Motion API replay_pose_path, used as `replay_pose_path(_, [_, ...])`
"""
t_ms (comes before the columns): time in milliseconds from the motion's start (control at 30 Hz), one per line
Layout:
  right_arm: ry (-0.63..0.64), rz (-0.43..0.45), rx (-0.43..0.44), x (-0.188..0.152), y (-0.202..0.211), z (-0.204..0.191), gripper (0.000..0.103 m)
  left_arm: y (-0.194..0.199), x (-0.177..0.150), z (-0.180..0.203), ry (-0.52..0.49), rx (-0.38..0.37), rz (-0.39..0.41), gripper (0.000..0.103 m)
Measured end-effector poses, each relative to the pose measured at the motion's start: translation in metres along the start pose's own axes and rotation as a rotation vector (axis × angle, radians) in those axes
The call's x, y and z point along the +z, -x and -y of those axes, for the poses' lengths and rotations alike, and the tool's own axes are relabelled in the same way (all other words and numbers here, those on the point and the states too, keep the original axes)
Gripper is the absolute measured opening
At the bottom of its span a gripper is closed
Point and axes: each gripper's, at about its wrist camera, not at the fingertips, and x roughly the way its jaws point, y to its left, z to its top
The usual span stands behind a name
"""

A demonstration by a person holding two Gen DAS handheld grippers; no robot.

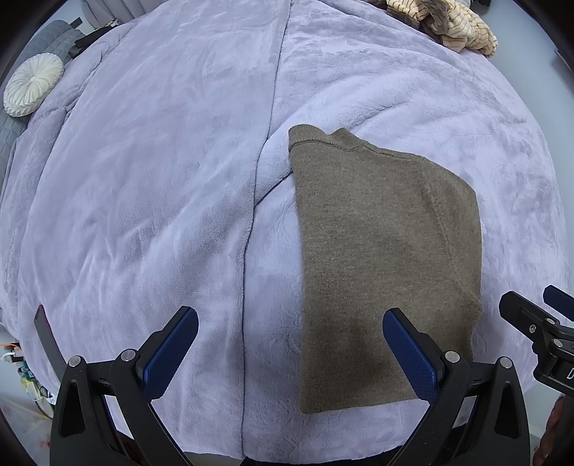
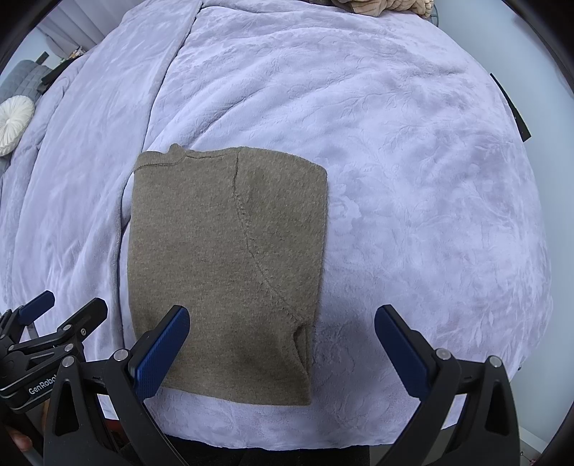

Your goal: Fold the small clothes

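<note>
Left wrist view, nearest first: left gripper (image 1: 290,324) spread wide, blue pads (image 1: 168,355) well apart, nothing between them, hovering over the near edge of the lilac blanket (image 1: 143,215). Right-hand pad overlapping the near corner of the brown sweater (image 1: 387,258) in the picture; contact impossible to tell. At the right edge, part of the right gripper (image 1: 538,322), black with a blue tip.

Right wrist view, nearest first: right gripper (image 2: 281,322) likewise spread wide and holding nothing, one blue pad (image 2: 161,353) over the sweater's near left corner, the other over bare blanket (image 2: 412,179). Down at the left, the left gripper (image 2: 61,304), printed "GenRobot" on its body.

Further out, in both views: brown sweater (image 2: 222,258) lying flat on the blanket, folded into a tall rectangle, neckline at the far end, curved sleeve seam running down the top layer, hem toward the cameras. Beside its left edge, a long seam or fold in the blanket, running away from the cameras.

Farthest: round white pleated cushion (image 1: 34,84) at the far left against grey quilted fabric (image 1: 57,32); pile of tan striped cloth (image 1: 445,21) at the far right end of the bed.
</note>
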Motion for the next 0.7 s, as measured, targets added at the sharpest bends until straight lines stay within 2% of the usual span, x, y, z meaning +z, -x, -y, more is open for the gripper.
replay_pose_path(700, [-0.001, -0.002, -0.001, -0.0006, -0.0014, -0.0010, 0.103, -0.0013, -0.0011, -0.0004, -0.001, 0.000, -0.005, 0.103])
